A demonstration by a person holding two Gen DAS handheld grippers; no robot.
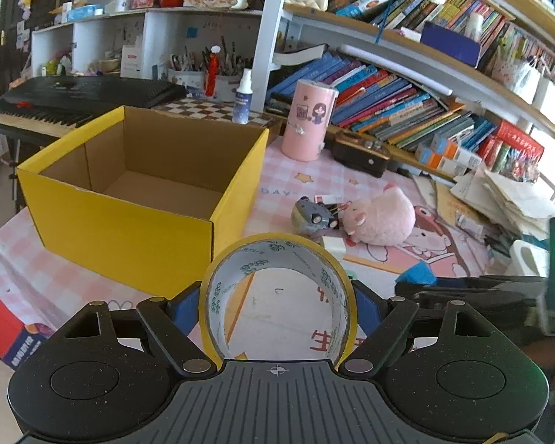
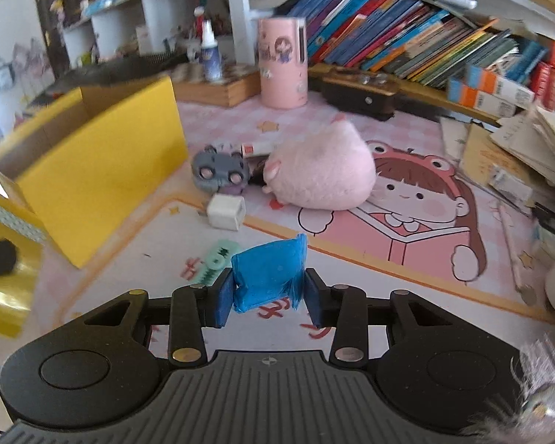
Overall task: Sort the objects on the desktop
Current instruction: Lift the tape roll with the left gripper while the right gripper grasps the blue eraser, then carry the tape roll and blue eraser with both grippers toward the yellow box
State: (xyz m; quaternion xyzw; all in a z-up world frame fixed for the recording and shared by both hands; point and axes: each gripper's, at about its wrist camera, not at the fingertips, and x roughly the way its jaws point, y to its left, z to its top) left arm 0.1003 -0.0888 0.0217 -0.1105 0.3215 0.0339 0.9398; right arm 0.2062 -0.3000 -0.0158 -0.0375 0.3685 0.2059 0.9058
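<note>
My left gripper is shut on a roll of yellow tape, which stands upright between the blue pads, just right of the open yellow cardboard box. In the right wrist view my right gripper is shut on a crumpled blue packet, held a little above the pink desk mat. In the left wrist view that packet shows at the right. On the mat lie a pink plush, a grey toy, a white cube and a mint green comb-like piece.
A pink cylinder, a spray bottle and a dark wooden box stand at the back. Rows of books lean behind them. Loose papers pile up at the right. A black keyboard lies behind the yellow box.
</note>
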